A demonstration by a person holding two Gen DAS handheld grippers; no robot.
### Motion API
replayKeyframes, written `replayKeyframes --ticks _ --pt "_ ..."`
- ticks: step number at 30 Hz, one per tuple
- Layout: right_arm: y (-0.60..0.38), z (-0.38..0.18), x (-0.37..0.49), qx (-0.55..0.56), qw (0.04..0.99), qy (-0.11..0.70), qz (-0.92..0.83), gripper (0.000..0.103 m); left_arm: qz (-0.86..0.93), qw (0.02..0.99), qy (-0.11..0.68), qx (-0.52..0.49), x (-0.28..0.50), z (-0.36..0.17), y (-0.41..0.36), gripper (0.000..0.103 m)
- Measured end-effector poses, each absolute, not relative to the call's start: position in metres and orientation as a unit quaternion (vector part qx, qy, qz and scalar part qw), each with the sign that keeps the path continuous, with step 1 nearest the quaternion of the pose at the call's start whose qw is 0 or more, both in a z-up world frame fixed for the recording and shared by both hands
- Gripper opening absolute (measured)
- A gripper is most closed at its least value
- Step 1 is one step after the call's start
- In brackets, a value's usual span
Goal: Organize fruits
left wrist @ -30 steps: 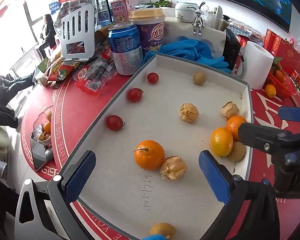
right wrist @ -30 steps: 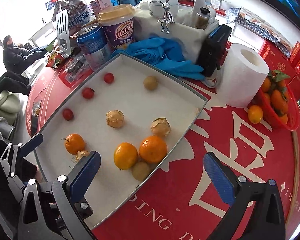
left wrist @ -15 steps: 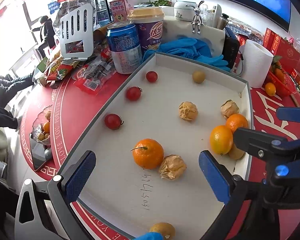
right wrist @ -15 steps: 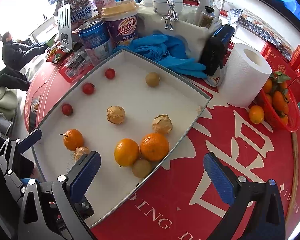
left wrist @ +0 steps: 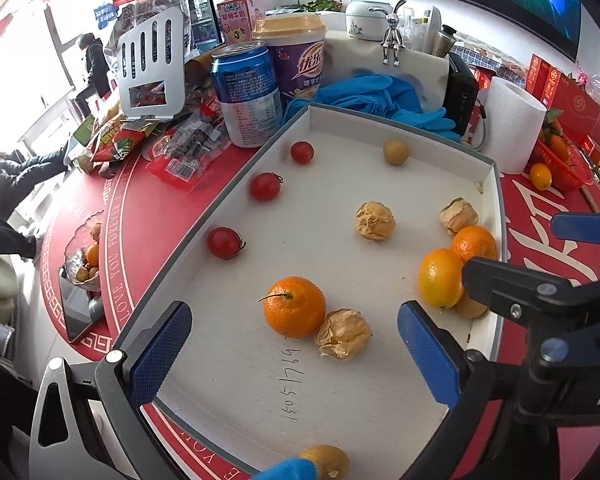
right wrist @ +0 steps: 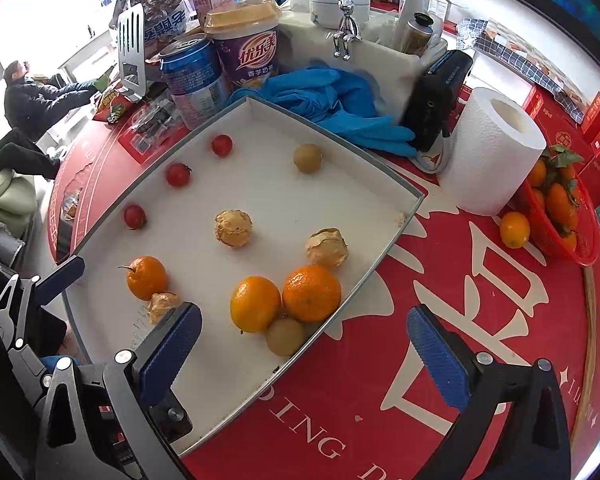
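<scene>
A white tray (left wrist: 340, 114) on the red table holds three cherry tomatoes (left wrist: 265, 186) along its left wall, an orange with a stem (left wrist: 294, 306) beside a husked physalis (left wrist: 343, 333), two more oranges (right wrist: 311, 293) and a small round fruit (right wrist: 285, 335) at the right wall. My left gripper (left wrist: 294, 354) is open and empty, low over the tray's near end, just behind the stemmed orange. My right gripper (right wrist: 302, 354) is open and empty, straddling the tray's right wall near the two oranges.
A blue can (left wrist: 246, 94), a purple cup (left wrist: 296, 56), blue gloves (right wrist: 332, 100), a paper roll (right wrist: 492, 152) and a black device (right wrist: 440, 100) crowd the tray's far side. A red basket of oranges (right wrist: 556, 208) stands right. A glass dish (left wrist: 84, 256) sits left.
Both grippers have crept forward a little over the tray. The fruits have not moved. Both stay open.
</scene>
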State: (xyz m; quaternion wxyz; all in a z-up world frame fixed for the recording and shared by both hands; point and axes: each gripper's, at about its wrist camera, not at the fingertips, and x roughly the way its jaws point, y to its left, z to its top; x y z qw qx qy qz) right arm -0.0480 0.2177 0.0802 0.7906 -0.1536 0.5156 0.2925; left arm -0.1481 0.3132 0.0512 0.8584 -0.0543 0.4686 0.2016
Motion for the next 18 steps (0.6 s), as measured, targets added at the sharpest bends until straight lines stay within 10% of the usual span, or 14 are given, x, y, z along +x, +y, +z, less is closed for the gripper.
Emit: replayKeyframes --ticks 18 --pt "0.2192 0.0801 -0.0521 -0.155 0.791 0.513 0.296 0.103 0.199 0.862 0.463 -0.053 -0.1499 0.0514 0.3145 0.103"
